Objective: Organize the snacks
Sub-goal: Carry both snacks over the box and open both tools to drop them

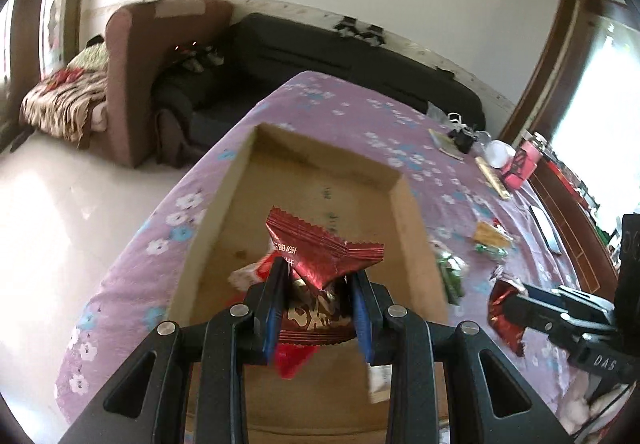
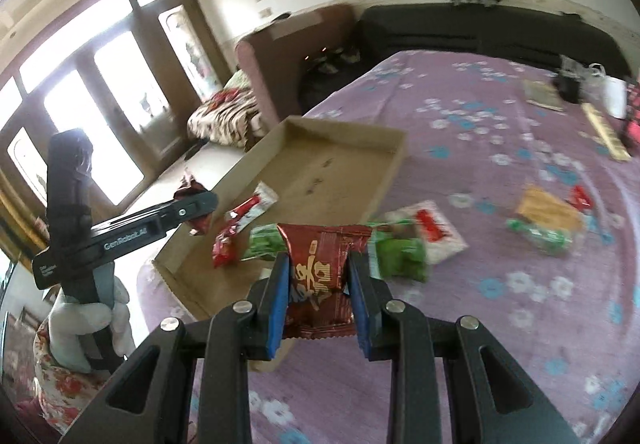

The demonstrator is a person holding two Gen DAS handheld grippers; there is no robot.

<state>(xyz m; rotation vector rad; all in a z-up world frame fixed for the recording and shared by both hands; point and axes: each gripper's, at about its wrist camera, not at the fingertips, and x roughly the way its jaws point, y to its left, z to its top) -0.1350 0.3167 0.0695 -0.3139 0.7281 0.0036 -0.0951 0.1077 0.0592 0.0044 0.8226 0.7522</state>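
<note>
My left gripper (image 1: 318,276) is shut on a dark red snack packet (image 1: 320,248) and holds it above the shallow cardboard tray (image 1: 412,224). More red and white packets (image 1: 250,276) lie in the tray below it. My right gripper (image 2: 318,276) is shut on a second dark red snack packet (image 2: 320,272) above the purple cloth, just right of the tray (image 2: 344,131). The right gripper also shows in the left wrist view (image 1: 504,302), and the left gripper in the right wrist view (image 2: 196,203). Green packets (image 2: 400,252) and a white-red packet (image 2: 432,228) lie on the cloth.
The purple flowered tablecloth (image 2: 480,115) carries a yellow packet (image 2: 548,209), a white cup (image 2: 614,97), a pink box (image 1: 520,163) and flat boxes at the far right. A brown armchair (image 1: 128,83) and black sofa (image 1: 320,51) stand beyond the table.
</note>
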